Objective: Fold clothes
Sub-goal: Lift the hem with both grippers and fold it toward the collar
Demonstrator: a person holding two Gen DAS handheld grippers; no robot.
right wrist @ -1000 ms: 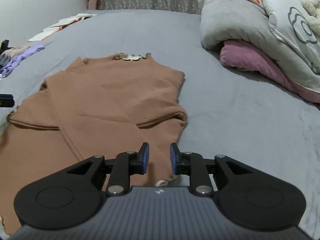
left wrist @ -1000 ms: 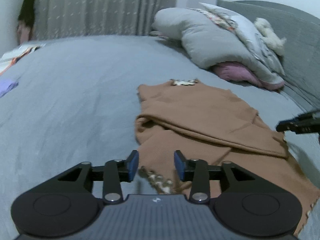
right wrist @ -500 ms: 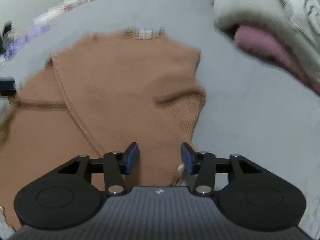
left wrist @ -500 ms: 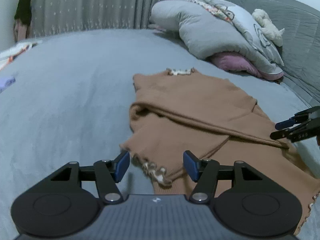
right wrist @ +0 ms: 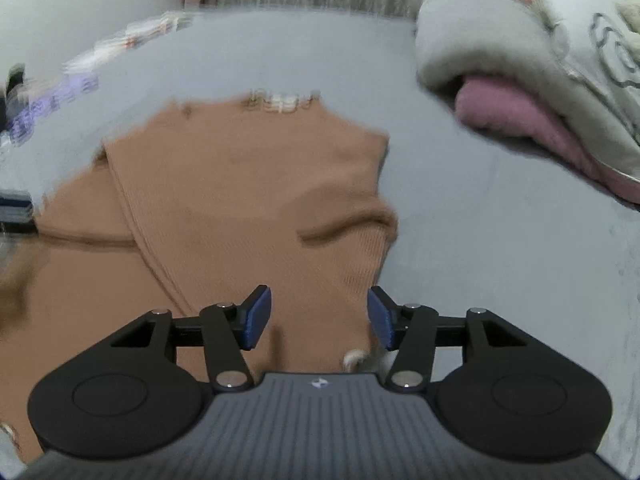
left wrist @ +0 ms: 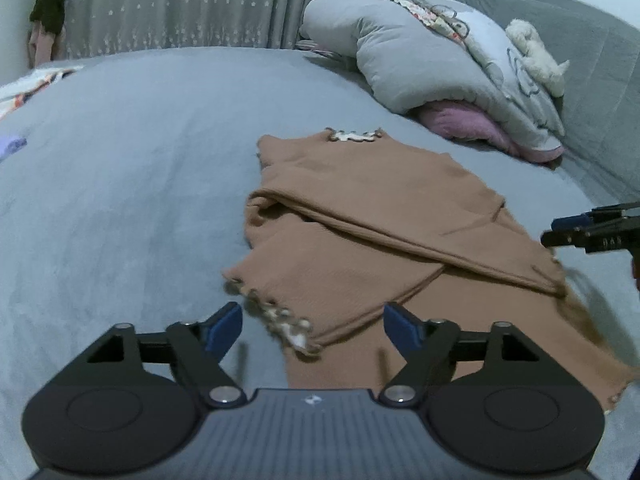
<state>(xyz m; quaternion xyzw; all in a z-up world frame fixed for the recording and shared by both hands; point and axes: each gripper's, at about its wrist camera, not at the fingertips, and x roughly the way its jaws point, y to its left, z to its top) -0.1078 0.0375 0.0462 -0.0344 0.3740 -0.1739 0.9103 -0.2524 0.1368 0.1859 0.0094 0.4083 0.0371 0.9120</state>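
A brown ribbed sweater (left wrist: 360,216) lies flat on the grey bed (left wrist: 120,152), both sleeves folded across its body, its frilled collar (left wrist: 354,135) at the far end. My left gripper (left wrist: 313,326) is open and empty, just above the frilled left cuff (left wrist: 280,320). My right gripper (right wrist: 319,316) is open and empty over the sweater (right wrist: 240,208) near its right edge; a pale cuff (right wrist: 354,358) shows just below the fingers. The right gripper also shows at the right edge of the left wrist view (left wrist: 580,232). The right wrist view is motion-blurred.
A grey quilt over a pink blanket (left wrist: 460,72) is piled at the far right, with a white plush toy (left wrist: 532,52) on top. Grey curtains (left wrist: 180,4) hang behind the bed. Loose clothes (left wrist: 24,84) lie at the far left edge.
Both grippers have opened and let go of the sleeve cuffs. The left sleeve now lies across the body. Both grippers have drawn back a little.
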